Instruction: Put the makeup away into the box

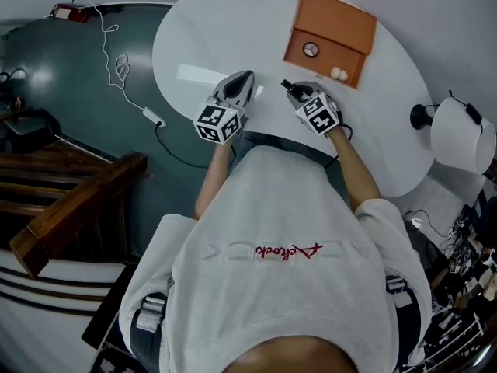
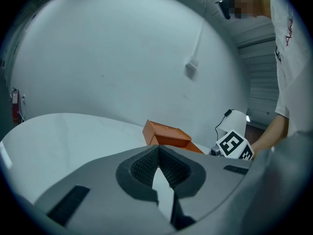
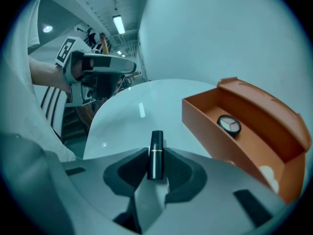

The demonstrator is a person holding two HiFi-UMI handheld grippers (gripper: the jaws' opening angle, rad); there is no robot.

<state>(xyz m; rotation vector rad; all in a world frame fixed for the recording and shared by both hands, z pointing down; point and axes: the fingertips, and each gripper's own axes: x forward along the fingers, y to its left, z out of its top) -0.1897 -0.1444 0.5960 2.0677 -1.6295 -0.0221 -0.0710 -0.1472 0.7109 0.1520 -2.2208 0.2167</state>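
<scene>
The right hand-held gripper is clamped on a slim black lipstick tube over the white oval worktop, near the open orange cardboard box at its right. The left hand-held gripper has its jaws together, holding nothing.

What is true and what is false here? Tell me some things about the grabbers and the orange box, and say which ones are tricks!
1. The right gripper holds a black lipstick. True.
2. The orange box is shut. False: it stands open.
3. A round compact lies inside the box. True.
4. The left gripper grips a brush. False: its jaws are together on nothing.
5. The table is black. False: it is white.
</scene>
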